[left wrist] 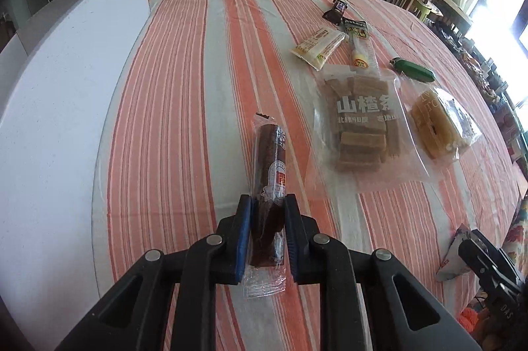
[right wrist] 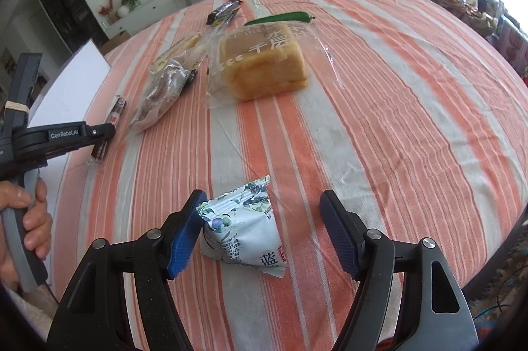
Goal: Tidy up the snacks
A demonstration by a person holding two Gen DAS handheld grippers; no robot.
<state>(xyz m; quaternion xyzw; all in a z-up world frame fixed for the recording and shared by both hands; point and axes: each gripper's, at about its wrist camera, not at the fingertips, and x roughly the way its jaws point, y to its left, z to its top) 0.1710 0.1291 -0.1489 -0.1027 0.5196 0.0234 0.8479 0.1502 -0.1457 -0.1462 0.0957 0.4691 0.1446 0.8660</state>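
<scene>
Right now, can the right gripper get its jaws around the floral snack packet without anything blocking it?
Probably yes. The right gripper stands open with the floral snack packet already between its fingers, lying alone on the striped tablecloth. The wrapped bread loaf lies well beyond it.

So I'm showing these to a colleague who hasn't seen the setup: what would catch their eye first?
Probably the left gripper, low in its own view, shut on a dark red snack stick in clear wrap over the orange-striped tablecloth. Next, the right gripper, its jaws wide open around a white floral packet, and the wrapped bread loaf further back.
</scene>
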